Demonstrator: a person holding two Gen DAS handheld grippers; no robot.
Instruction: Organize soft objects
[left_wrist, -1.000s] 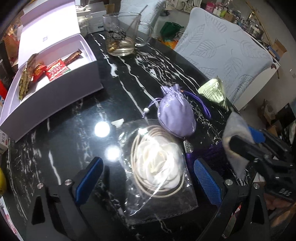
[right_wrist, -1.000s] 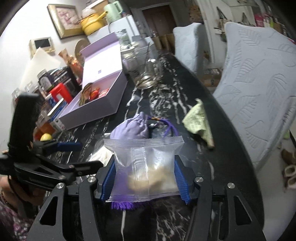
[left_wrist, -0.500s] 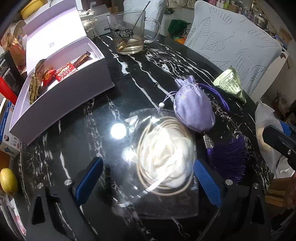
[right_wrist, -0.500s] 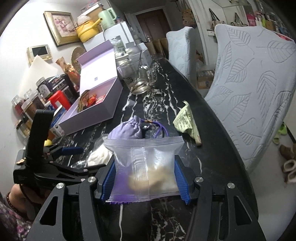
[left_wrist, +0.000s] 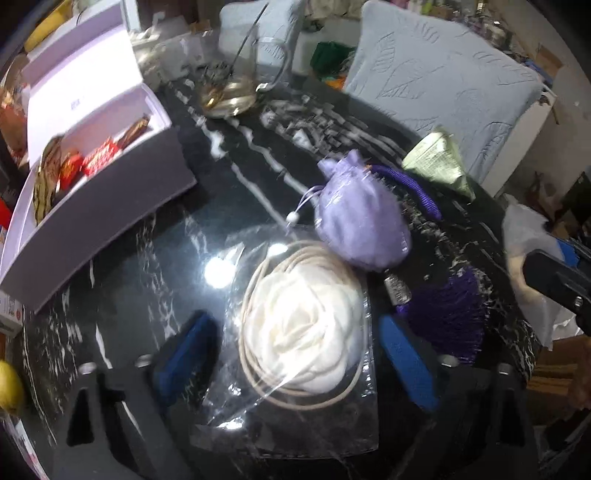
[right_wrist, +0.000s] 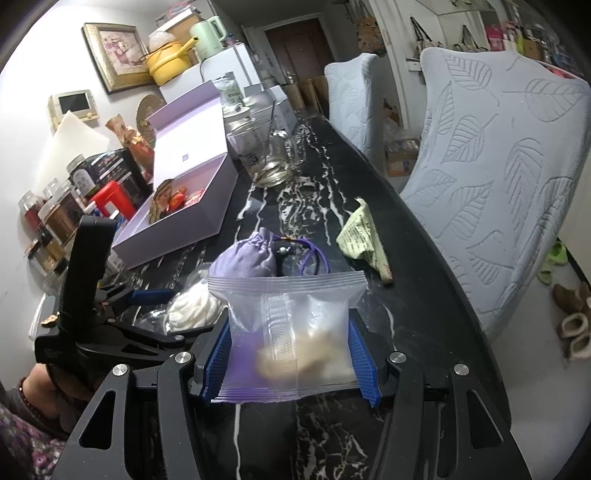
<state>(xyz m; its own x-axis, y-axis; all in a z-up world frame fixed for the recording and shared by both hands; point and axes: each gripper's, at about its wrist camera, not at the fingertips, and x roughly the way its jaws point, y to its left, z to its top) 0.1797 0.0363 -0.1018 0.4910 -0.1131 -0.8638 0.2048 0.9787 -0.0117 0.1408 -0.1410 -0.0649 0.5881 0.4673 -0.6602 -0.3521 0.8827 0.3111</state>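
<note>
Left gripper (left_wrist: 295, 350): your jaws have just been closing. The blue pads stand either side of the flower bag and I see a gap at each side, so nothing is gripped.
Flower bag (left_wrist: 295, 369): clear plastic bag lying flat on the black marble table (left_wrist: 240, 177), directly between your left jaws. Inside, a white fabric flower (left_wrist: 306, 328) ringed by a cream cord. The right pad is just beside the bag's edge; the left pad is a little further off, near a crumpled corner.
Lilac pouch (left_wrist: 362, 225): drawstring pouch just beyond your left jaws, toward the right pad, touching the far edge of the flower bag. Its purple tassel (left_wrist: 447, 314) lies just outside the right pad.
Right gripper (right_wrist: 291, 354): your jaws are part closed and clamped on a snack packet (right_wrist: 288, 332), both blue pads pressed against its sides.
Snack packet: clear sealed packet with a pale lump inside, held upright between your right jaws, its crimped top edge above the pads.
Green wrapper (right_wrist: 364, 236): folded, on the table well ahead of your right jaws, toward the right.
Open lilac box (right_wrist: 184, 206): far ahead and left of both grippers, wrapped snacks inside.
Glass mug (right_wrist: 266, 158): beyond the box, well apart from the jaws.
</note>
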